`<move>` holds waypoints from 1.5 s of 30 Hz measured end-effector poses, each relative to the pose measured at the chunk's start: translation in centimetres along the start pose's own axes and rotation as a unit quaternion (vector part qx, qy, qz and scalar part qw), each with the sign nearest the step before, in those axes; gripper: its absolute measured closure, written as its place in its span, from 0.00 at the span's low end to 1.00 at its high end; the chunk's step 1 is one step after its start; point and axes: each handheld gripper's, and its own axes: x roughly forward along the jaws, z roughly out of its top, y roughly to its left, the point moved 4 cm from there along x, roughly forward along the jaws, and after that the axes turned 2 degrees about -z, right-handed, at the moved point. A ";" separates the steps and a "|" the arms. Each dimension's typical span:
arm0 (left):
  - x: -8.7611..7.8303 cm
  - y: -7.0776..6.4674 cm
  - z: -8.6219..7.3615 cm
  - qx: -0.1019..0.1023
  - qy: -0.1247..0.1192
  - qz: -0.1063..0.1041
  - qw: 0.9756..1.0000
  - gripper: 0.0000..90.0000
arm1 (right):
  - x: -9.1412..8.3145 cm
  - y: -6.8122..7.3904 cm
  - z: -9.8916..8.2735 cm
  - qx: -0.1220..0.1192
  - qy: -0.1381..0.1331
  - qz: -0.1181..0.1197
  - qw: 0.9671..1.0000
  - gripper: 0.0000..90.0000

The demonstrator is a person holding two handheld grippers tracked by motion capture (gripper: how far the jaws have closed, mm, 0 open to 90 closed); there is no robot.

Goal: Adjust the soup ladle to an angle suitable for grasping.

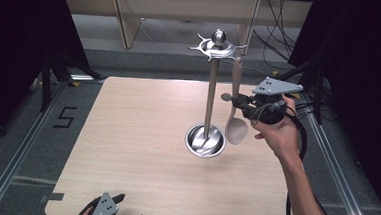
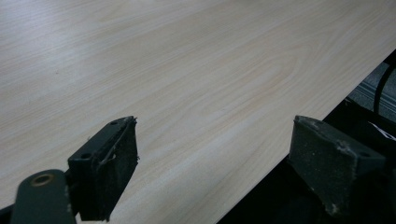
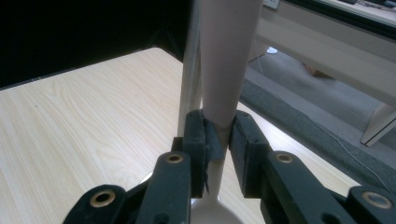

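A beige spoon (image 1: 236,118) hangs bowl-down beside a metal utensil stand (image 1: 210,88), its handle top near the stand's hooked crown (image 1: 217,46). My right gripper (image 1: 236,101) is shut on the spoon's handle, held by a hand coming in from the right. In the right gripper view the handle (image 3: 225,60) rises between the closed pads (image 3: 209,140), with the stand's pole just behind. My left gripper (image 1: 122,214) rests at the table's front edge, open, its pads (image 2: 112,163) wide apart over bare wood with nothing between them.
The stand's round steel base (image 1: 205,140) sits mid-table on the light wooden tabletop (image 1: 136,149). Metal rails (image 1: 20,147) run along both sides of the table. A wooden frame and cables (image 1: 277,42) lie beyond the far edge.
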 end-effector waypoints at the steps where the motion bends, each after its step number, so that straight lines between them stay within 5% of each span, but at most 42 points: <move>1: 0.0 0.0 0.0 0.000 -0.001 0.000 1.000 0.17 | 0.0 0.2 0.0 0.008 0.010 0.006 1.000 0.86; 13: 0.0 0.0 0.0 0.001 0.001 -0.001 1.000 0.17 | 0.1 0.5 -0.2 0.013 -0.005 0.014 1.000 0.82; 19: 0.0 0.3 -0.1 0.008 0.011 0.004 1.000 0.17 | -0.5 0.8 -0.6 0.013 -0.021 0.019 0.999 0.69; 20: 0.1 0.0 0.0 -0.007 -0.005 -0.001 1.000 0.17 | -0.7 0.8 -0.8 0.014 -0.024 0.017 0.999 0.66; 22: -0.1 0.2 -0.1 0.004 0.008 0.004 1.000 0.17 | -1.1 0.9 -1.2 0.015 -0.034 0.018 0.999 0.61; 27: 0.0 0.1 0.0 -0.008 -0.005 0.002 1.000 0.17 | -2.1 1.2 -2.9 0.022 -0.039 0.029 0.999 0.49; 29: 0.0 0.3 0.0 0.006 0.001 0.001 1.000 0.17 | -2.5 1.4 -4.0 0.025 -0.035 0.022 0.999 0.46; 35: 0.0 0.3 -0.1 -0.004 0.002 0.008 1.000 0.17 | -2.8 1.6 -6.0 0.035 -0.044 0.019 0.998 0.45; 41: 0.1 0.2 -0.1 -0.007 -0.004 0.004 1.000 0.17 | -2.2 0.9 -8.6 0.051 -0.025 0.008 0.998 0.44; 42: -0.1 0.4 -0.1 0.010 0.006 0.005 1.000 0.17 | -2.5 0.8 -9.2 0.062 -0.015 0.018 0.998 0.43; 45: 0.0 0.3 -0.1 -0.004 0.000 0.004 1.000 0.17 | -2.8 0.8 -9.6 0.065 -0.008 0.016 0.998 0.42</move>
